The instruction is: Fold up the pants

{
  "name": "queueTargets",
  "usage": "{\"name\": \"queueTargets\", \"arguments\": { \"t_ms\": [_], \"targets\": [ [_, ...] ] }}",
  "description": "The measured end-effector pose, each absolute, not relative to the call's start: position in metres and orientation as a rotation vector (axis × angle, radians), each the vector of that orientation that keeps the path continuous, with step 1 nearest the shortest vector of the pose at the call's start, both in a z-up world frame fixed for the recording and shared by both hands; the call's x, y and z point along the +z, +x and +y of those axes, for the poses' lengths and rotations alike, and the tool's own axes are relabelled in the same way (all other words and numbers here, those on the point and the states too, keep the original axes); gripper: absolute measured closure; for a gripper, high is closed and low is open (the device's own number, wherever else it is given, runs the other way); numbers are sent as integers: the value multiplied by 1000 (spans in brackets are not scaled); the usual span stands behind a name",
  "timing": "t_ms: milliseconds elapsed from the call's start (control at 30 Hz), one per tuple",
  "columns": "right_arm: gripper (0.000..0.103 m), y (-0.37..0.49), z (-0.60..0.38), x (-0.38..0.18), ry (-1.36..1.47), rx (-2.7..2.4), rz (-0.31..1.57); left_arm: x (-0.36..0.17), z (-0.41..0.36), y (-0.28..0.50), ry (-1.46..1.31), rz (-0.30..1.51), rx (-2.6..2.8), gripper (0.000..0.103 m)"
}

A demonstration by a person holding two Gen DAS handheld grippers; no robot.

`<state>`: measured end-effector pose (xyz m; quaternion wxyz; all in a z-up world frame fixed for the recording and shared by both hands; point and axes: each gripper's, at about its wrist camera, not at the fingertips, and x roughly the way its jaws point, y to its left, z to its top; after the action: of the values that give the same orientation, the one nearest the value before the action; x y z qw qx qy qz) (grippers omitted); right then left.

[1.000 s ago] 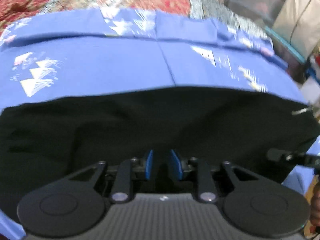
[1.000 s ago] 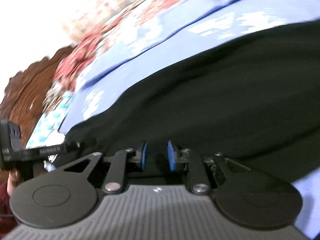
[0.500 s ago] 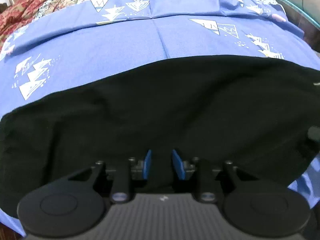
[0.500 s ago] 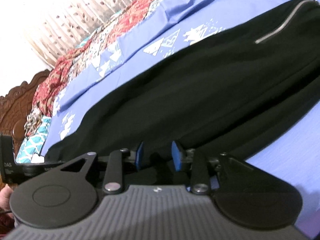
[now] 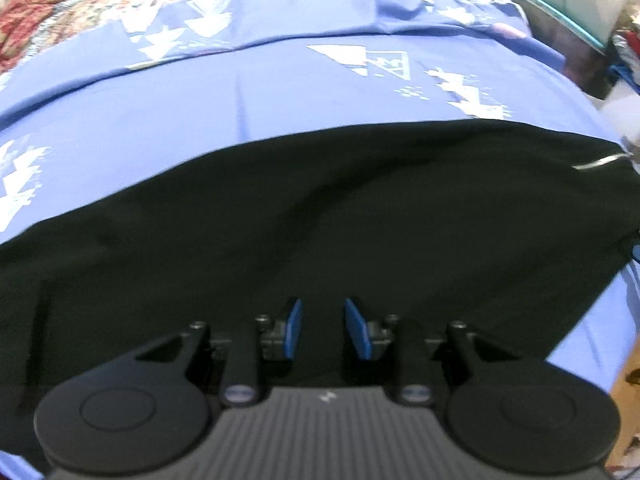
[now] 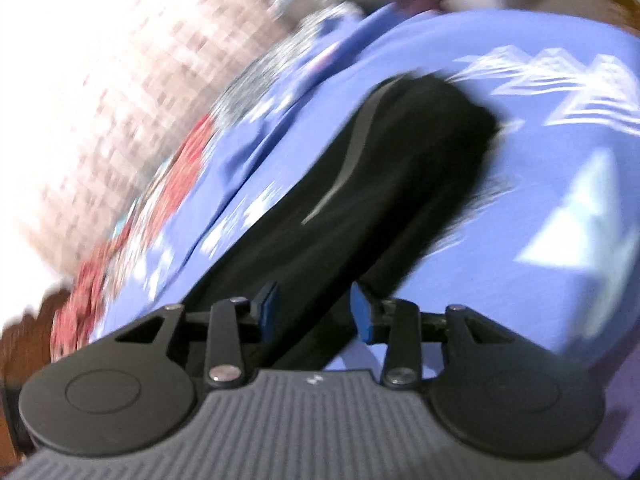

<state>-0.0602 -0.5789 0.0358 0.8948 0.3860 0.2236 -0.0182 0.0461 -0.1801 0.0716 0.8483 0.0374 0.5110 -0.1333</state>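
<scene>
2 fisheye views, taken in turn.

Left wrist view: black fabric pants (image 5: 320, 216) spread flat across a blue bedsheet with white triangle prints (image 5: 280, 92), filling the middle and lower part of the picture. Silver zipper line (image 5: 596, 162) showing at the far right edge of the pants. Left gripper (image 5: 322, 330) tilted steeply down over the near part of the pants, blue pads (image 5: 294, 328) a narrow gap apart with dark cloth behind; cannot tell whether fabric is pinched between them or only lies beneath. Red patterned quilt (image 5: 100, 4) beyond the sheet at the top.

Right wrist view: heavily blurred. Same pants (image 6: 380, 184) seen as a long dark band running from the gripper up toward the right, lying on the blue sheet (image 6: 560, 208), a pale curved zipper stripe (image 6: 352, 152) along them. Right gripper (image 6: 314, 312) with jaws opening, blue pads (image 6: 270, 308) clear of the cloth on both sides, the edge of the pants passing between them unclamped. Pale dotted curtain (image 6: 100, 100) at upper left.
</scene>
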Motion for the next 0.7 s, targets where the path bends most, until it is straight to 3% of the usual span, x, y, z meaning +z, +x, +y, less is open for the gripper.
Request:
{"name": "queueTargets", "arguments": {
  "t_ms": [100, 333, 467, 567, 633, 667, 700],
  "targets": [
    [41, -68, -608, 28, 895, -109, 408, 67, -186, 48, 80, 1100, -297, 77],
    [34, -44, -639, 20, 1018, -171, 365, 57, -191, 47, 79, 1121, -279, 74],
    [21, -25, -648, 23, 1054, -159, 336, 56, -187, 49, 66, 1118, -278, 73],
    [20, -13, -657, 28, 1045, -178, 327, 55, -181, 46, 53, 1110, -284, 73],
    [25, -4, -660, 34, 1000, -190, 352, 55, -177, 44, 41, 1104, -290, 73],
    [46, 0, -660, 36, 977, -197, 367, 53, -183, 51, 38, 1103, -291, 73],
    [75, 6, -659, 38, 953, -199, 391, 54, -181, 51, 32, 1100, -294, 73]
  ]
}}
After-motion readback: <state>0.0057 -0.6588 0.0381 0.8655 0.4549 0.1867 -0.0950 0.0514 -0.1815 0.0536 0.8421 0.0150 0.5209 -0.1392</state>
